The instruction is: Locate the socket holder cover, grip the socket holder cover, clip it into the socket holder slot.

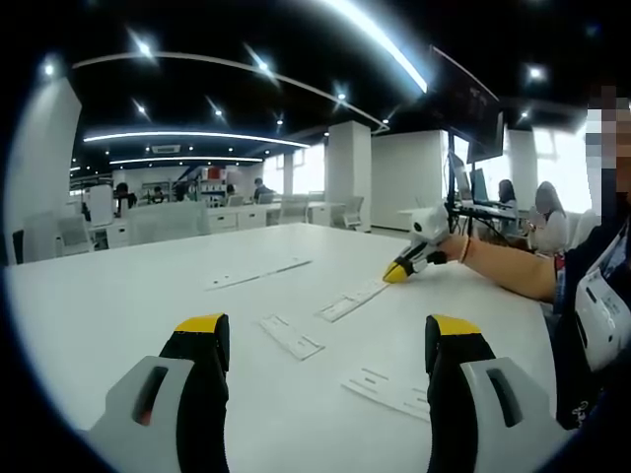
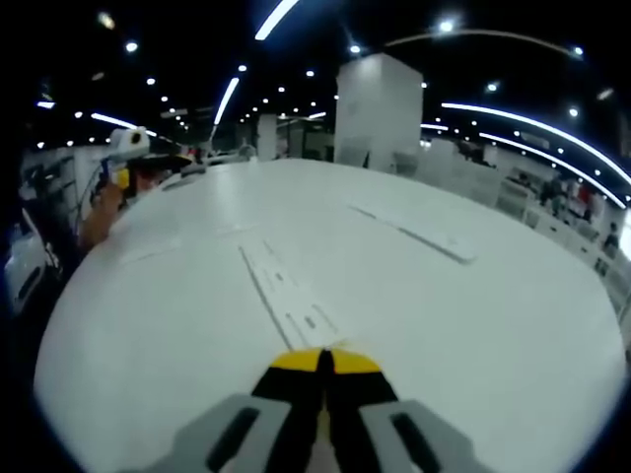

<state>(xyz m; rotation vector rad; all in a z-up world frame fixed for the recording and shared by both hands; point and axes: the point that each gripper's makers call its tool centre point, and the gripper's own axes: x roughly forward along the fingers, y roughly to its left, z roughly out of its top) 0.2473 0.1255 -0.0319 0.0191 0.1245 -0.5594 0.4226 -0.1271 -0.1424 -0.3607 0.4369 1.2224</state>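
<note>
1. my left gripper (image 1: pixel 330 345) hovers over the broad white table (image 1: pixel 118 305) with its yellow-tipped black jaws spread wide and nothing between them; several flat white plastic strips lie ahead of it.
2. my right gripper (image 2: pixel 324 361) has its yellow tips pressed together, closed on nothing that i can see; in the left gripper view it appears at the far right (image 1: pixel 398 273), tip down near the table.
3. the long white slotted strip (image 2: pixel 286 291), which i take for the socket holder, lies just ahead of the right tips; its long axis runs away from them, slightly leftward; the left gripper view shows it just beside the right tip (image 1: pixel 351 301).
4. which piece is the socket holder cover i cannot tell for certain; the short white strip (image 1: pixel 291 337) between and just beyond the left jaws is my guess; it lies diagonally across their gap.
5. the left gripper is the nearer to that short strip; the right is nearer the long one.
</note>
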